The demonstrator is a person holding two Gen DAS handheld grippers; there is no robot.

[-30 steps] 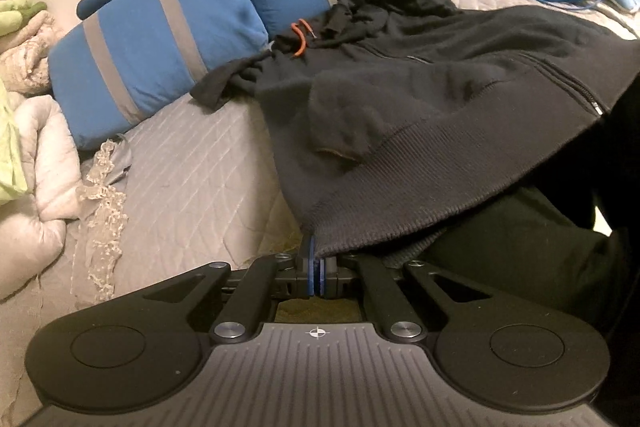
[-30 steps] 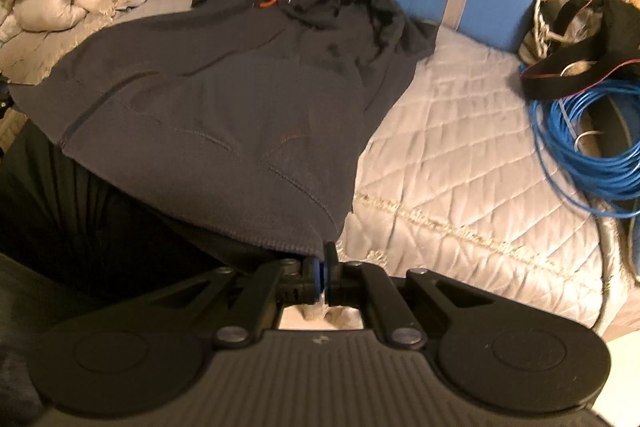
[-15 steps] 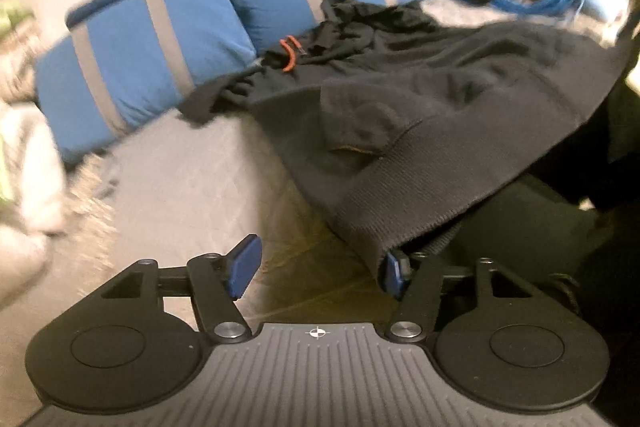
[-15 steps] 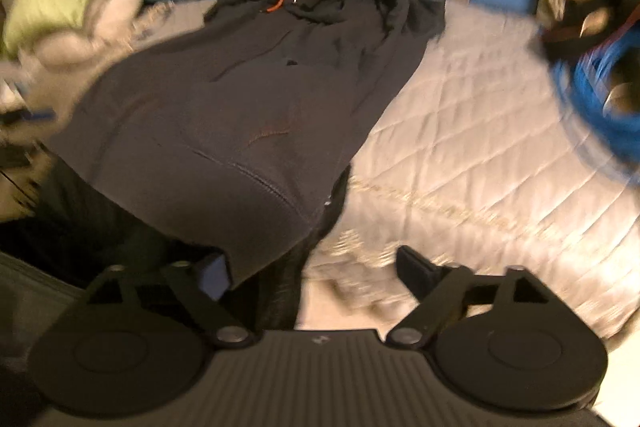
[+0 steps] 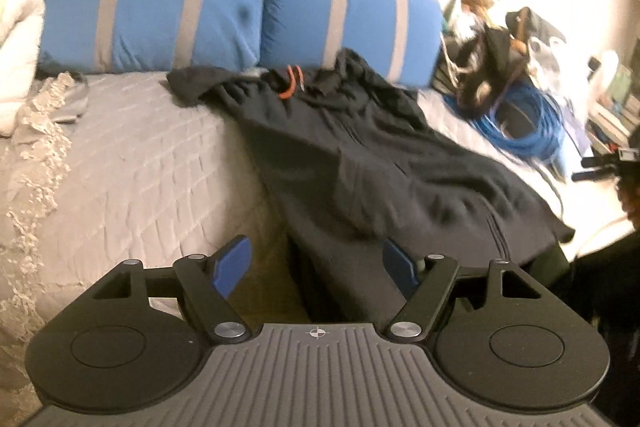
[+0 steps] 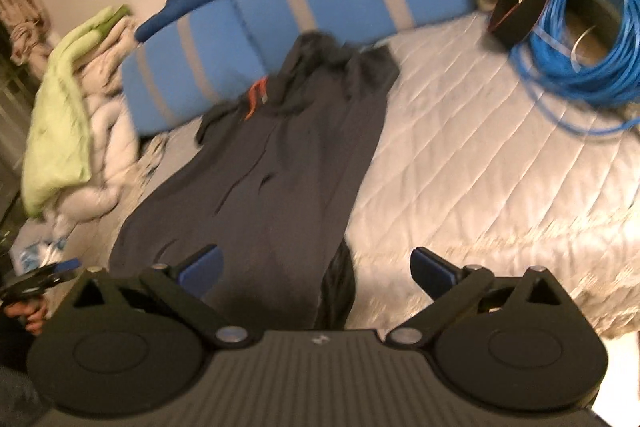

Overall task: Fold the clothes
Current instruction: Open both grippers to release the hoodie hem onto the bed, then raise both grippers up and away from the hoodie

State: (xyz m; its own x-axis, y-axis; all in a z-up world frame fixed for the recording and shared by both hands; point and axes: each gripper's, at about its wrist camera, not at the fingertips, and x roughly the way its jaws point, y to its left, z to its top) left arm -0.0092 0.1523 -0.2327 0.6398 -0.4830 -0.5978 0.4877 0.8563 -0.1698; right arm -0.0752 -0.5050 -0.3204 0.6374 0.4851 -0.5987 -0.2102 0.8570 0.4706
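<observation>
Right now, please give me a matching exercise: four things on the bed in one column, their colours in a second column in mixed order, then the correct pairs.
Things:
1. hoodie
2. pillows
3. coiled cable
4. quilted bedcover

Colours:
A. pale grey
B. blue with grey stripes
C. dark grey with an orange cord
D. plain bright blue

Pairs: 1-C, 2-B, 3-D, 4-A

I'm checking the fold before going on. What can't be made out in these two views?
- Hoodie hem: left wrist view, behind the left tool.
- Hoodie sleeves: right wrist view, motion blur.
- Orange drawstring: blurred, small.
- Bed front edge: behind the right tool.
</observation>
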